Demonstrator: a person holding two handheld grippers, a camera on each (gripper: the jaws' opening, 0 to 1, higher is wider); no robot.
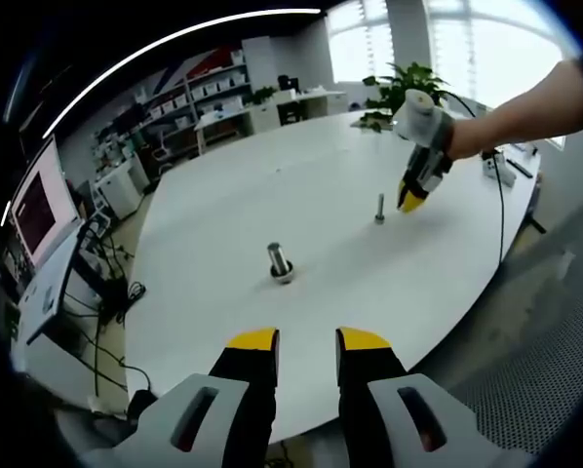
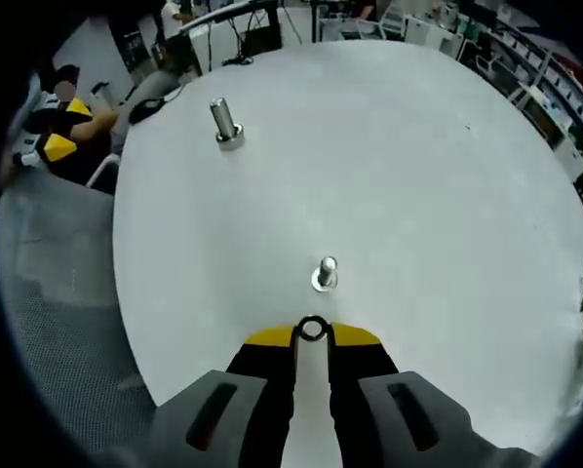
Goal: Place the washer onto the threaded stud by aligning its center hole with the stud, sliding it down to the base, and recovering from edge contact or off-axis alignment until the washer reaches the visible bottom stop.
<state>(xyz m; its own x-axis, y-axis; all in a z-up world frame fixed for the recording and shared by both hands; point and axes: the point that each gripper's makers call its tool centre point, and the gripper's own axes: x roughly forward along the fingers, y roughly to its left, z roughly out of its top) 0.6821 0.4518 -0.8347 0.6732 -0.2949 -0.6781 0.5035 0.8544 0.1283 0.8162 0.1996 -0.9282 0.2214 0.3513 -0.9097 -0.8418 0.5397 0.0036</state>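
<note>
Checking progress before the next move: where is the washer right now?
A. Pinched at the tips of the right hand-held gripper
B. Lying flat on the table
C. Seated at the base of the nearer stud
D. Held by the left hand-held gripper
A: the washer sits pinched at the right hand-held gripper tips, just short of the nearer stud.

White table [image 2: 418,175], yellow-tipped tool [image 2: 312,336]

Before me: a white round desk [image 1: 272,195], a potted plant [image 1: 404,88] at its far edge, shelving [image 1: 204,93] behind, a monitor [image 1: 38,205] at left.
</note>
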